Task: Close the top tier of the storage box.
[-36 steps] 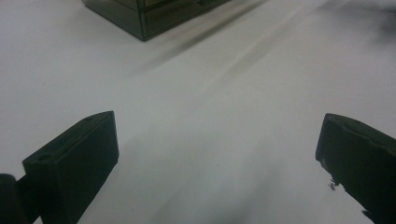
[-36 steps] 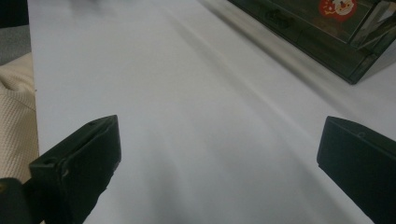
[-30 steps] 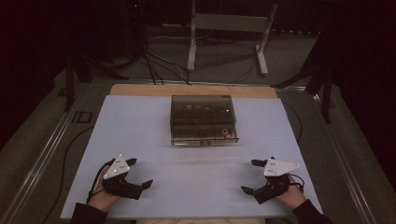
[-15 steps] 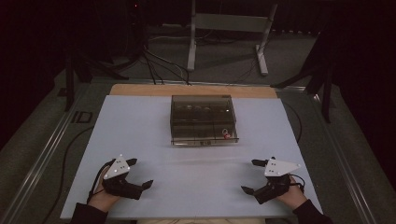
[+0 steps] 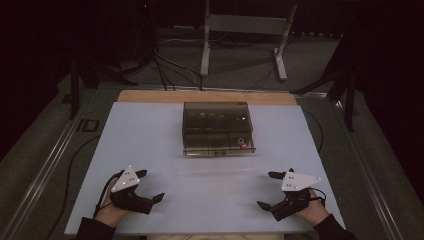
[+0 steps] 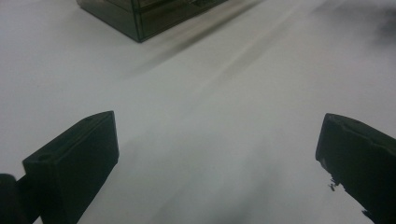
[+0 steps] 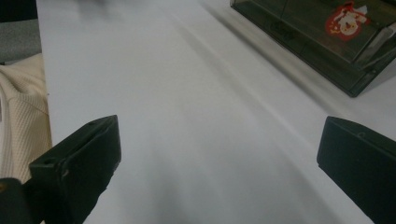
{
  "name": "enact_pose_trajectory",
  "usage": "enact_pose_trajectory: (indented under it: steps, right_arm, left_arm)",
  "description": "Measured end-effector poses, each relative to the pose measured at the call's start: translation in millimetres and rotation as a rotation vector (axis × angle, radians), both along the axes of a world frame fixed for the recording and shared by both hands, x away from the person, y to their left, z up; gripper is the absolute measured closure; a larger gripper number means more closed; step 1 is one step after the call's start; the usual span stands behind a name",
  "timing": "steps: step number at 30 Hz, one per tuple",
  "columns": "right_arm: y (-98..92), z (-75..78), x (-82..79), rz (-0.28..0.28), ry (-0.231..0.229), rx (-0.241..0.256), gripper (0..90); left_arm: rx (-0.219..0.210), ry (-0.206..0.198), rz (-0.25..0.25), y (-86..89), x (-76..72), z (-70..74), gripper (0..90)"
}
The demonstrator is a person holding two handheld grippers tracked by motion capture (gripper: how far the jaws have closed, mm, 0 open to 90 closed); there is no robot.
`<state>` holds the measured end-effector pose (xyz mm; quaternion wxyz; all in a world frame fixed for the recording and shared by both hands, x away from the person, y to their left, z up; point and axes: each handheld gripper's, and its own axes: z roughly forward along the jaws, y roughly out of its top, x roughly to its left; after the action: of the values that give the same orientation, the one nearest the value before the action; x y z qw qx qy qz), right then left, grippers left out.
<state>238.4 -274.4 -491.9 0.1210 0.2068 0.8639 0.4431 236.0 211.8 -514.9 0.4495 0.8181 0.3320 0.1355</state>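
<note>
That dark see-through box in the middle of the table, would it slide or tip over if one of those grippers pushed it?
The smoky transparent box sits low and wide, so it would probably slide across the smooth white table, not tip. Its hard flat walls look stiff and perhaps slippery.

Right gripper [image 7: 217,154] seen along its own two black jaws, set wide apart at the lower corners, nothing between them. White tabletop [image 7: 187,116] spread beneath and ahead, faintly streaked along its length. Dark see-through box [image 7: 322,35] at upper right, resting on the tabletop well beyond the jaws, one corner nearest the right jaw. Red and white sticker [image 7: 346,19] visible on the box. Cream ribbed cloth [image 7: 21,116] at the left edge, past the tabletop's rim. Grey floor [image 7: 16,39] above it.
</note>
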Motion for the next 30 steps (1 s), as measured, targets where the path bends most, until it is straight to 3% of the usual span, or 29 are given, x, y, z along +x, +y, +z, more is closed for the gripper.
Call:
enact_pose_trajectory:
  steps: [10,21,30]
  right_arm:
    - [4.3,15.2,2.3,-0.012,-0.026,0.024,0.1]
    - [7.4,28.6,11.5,-0.091,-0.059,0.068,0.2]
    - [17.0,35.1,17.1,-0.122,-0.078,0.055,0.2]
  left_arm:
    - [-0.002,0.002,-0.001,0.0,0.4,-0.3,0.1]
    - [-0.007,0.007,0.002,0.7,0.7,-0.3,0.1]
    - [-0.012,0.007,0.000,0.5,0.5,-0.3,0.1]
